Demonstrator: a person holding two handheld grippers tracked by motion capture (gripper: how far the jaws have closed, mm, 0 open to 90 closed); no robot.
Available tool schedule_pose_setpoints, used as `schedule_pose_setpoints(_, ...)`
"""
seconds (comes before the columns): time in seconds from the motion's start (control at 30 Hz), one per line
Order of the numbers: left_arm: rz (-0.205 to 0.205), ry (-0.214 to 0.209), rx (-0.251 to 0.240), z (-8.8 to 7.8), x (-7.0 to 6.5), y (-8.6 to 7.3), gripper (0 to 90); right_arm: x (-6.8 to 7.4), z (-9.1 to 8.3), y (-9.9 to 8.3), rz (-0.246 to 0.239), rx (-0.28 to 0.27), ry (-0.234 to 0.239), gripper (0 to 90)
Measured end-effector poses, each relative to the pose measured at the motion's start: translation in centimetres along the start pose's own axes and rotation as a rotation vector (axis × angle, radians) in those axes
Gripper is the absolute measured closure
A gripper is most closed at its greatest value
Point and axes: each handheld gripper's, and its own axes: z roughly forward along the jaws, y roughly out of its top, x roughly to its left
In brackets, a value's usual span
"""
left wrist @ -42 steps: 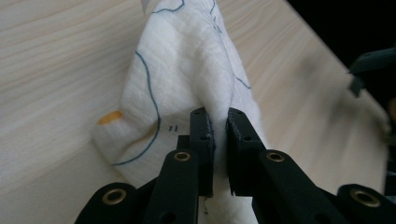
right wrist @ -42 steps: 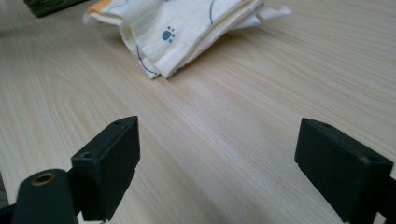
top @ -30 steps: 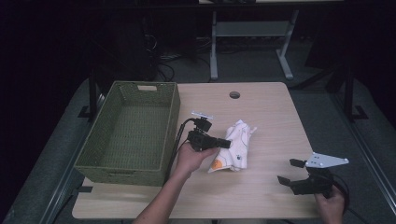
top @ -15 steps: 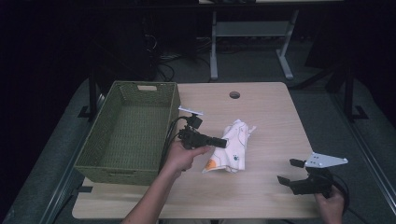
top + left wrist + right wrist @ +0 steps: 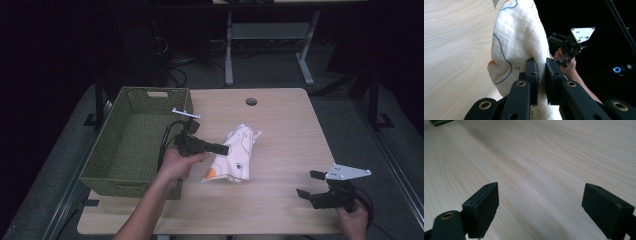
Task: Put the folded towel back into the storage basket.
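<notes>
one green basket (image 5: 135,145) beside cloth (image 5: 235,155)

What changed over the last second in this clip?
The left hand-held gripper, shut on the white printed cloth, drew back toward the green woven basket, tugging the cloth's near edge along. The right hand-held gripper stayed open at the wooden table's near right corner.

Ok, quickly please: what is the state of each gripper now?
Left gripper: closed on a fold of the white cloth.
Right gripper: open, holding nothing, over the table.
</notes>
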Motion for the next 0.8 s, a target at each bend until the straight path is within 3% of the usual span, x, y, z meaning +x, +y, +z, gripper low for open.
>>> schedule_pose_setpoints(0.6, 0.002, 0.057, -0.047, -4.4, 0.3, 0.5, 82.3, 0.1, 0.3, 0.1, -0.003, 0.016, -0.007, 13.5)
schedule_pose_setpoints(0.8, -0.004, 0.082, -0.072, -6.6, 0.6, 0.4, 82.3, 0.1, 0.4, 0.1, -0.009, 0.024, -0.010, 13.5)
